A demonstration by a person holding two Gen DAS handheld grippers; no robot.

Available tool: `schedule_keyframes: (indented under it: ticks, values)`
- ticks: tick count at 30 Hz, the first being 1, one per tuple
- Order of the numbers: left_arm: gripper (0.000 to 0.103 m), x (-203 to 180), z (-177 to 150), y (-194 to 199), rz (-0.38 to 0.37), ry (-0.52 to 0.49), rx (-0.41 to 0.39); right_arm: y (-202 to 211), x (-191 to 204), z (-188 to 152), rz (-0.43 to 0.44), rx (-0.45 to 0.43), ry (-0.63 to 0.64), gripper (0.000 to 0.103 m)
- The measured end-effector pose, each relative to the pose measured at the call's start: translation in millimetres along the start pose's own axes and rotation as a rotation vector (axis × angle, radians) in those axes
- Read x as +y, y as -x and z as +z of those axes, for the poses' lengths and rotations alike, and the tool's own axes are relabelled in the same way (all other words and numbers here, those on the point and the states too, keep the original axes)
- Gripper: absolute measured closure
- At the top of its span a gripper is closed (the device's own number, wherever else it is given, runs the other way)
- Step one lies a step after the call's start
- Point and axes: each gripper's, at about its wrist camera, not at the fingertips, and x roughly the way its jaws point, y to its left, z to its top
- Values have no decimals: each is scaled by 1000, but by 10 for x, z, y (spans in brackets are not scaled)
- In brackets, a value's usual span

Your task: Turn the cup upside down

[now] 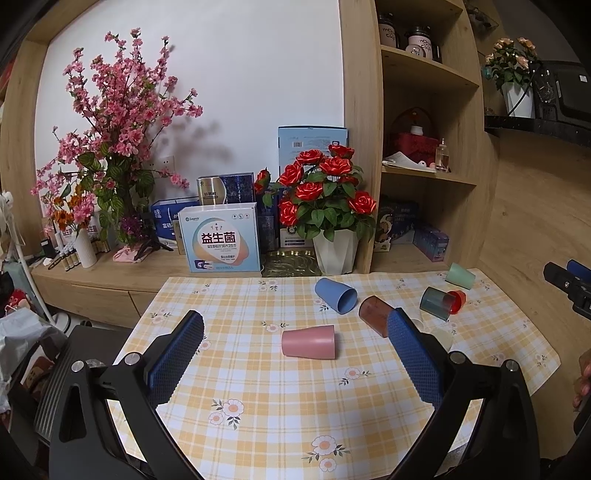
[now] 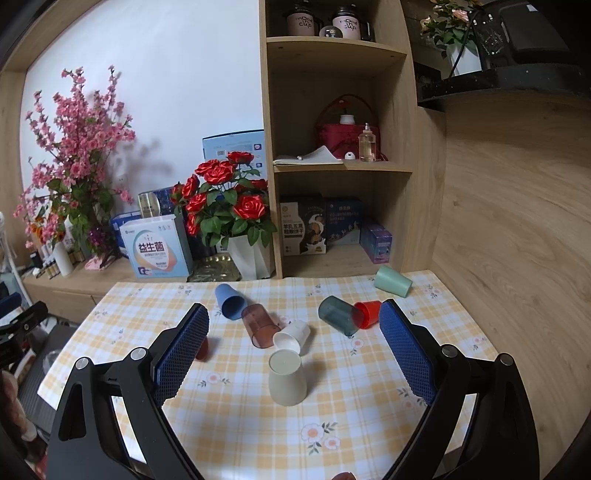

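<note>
The cups lie scattered on the checked table (image 2: 236, 435). The beige cup (image 2: 287, 377) stands mouth down, between the fingers of the right hand-held gripper (image 2: 293, 332). The pink cup (image 1: 308, 340) lies on its side before the left hand-held gripper (image 1: 295, 338). It is judged light, stiff and a little slippery; the side wall should be taken near the middle. Both hand-held grippers are spread wide and nothing is held or touched.

Ahead of you the counter (image 1: 258, 387) wears a yellow checked cloth with flowers, and behind it a white pot of red roses (image 1: 325, 199) stands beside a pale blue box (image 1: 221, 238). To your left rises a pink blossom spray (image 1: 110, 110); to your right, wooden shelves (image 2: 340, 166) hold a red basket (image 2: 347, 134), a glass bottle (image 2: 366, 144) and two mugs (image 2: 345, 24).
</note>
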Motion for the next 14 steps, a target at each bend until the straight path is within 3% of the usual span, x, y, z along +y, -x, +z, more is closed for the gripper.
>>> schedule_keyframes:
  ticks: [14]
  values:
    - [6,39,-18,-9,15,4,2,-4,-4,2,-2,0,0,13]
